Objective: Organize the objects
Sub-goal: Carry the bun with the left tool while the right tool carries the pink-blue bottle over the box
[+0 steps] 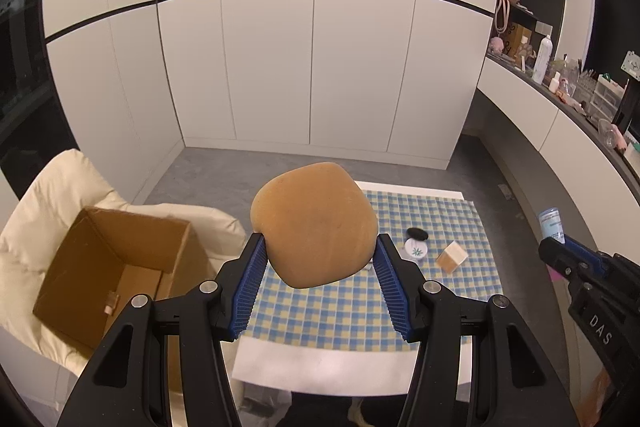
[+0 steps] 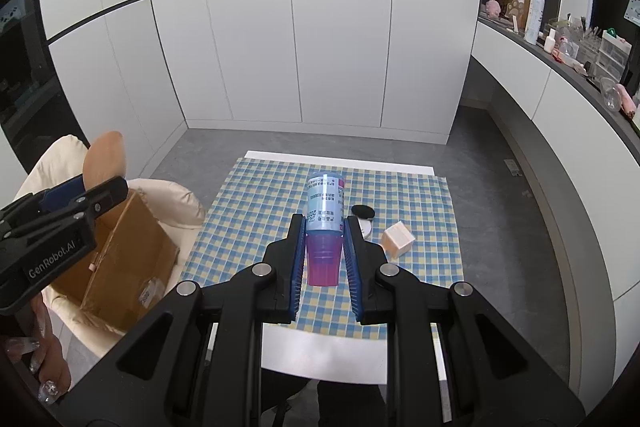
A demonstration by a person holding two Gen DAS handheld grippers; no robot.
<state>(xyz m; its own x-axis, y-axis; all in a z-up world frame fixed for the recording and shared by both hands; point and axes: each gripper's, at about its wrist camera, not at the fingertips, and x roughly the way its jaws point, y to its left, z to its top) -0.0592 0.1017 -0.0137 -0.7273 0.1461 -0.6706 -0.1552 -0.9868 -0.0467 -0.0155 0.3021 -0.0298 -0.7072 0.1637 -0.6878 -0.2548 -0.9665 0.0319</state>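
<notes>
My left gripper [image 1: 320,241] is shut on a tan, bun-shaped soft lump [image 1: 316,223], held in the air over the left side of the checked cloth [image 1: 340,307]. To its left an open cardboard box [image 1: 112,267] sits on a cream padded chair [image 1: 48,203]. My right gripper [image 2: 325,223] is shut on a bottle [image 2: 325,203] with a pale blue label and a pink cap end, held above the cloth [image 2: 248,227]. In the right wrist view the left gripper [image 2: 100,195] holds the tan lump [image 2: 106,155] above the box [image 2: 120,259].
On the cloth lie a black oval piece [image 1: 417,234], a white round tin [image 1: 416,250] and a small tan-and-white box [image 1: 452,257]. A long counter [image 1: 560,99] crowded with bottles and organisers runs along the right. White cupboard doors stand behind. A hand with decorated nails [image 2: 44,367] grips the left tool.
</notes>
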